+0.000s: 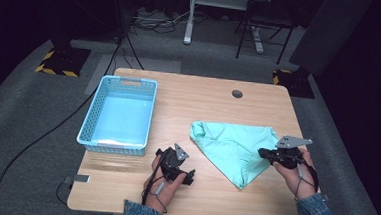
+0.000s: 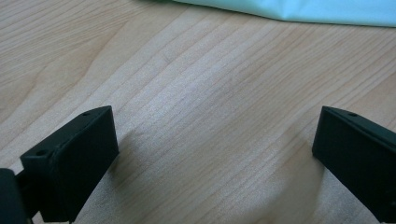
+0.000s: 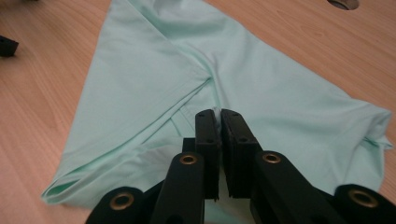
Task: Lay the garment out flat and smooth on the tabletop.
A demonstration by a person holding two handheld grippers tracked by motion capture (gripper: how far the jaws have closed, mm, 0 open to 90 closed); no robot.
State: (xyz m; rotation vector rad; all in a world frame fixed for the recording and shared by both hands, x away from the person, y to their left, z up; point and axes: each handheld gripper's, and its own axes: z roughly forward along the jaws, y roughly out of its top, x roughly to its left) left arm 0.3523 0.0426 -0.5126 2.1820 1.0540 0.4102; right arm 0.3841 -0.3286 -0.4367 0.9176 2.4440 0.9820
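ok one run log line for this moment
right tool: shut on mint cloth | left tool: open, over bare table | blue basket: empty

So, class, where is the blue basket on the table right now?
In the high view, the blue basket sits at the table's far left, left of the mint green cloth.

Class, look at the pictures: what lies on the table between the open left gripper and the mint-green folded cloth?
Nothing: bare wooden table runs from the left gripper to the mint-green folded cloth, seen in the left gripper view.
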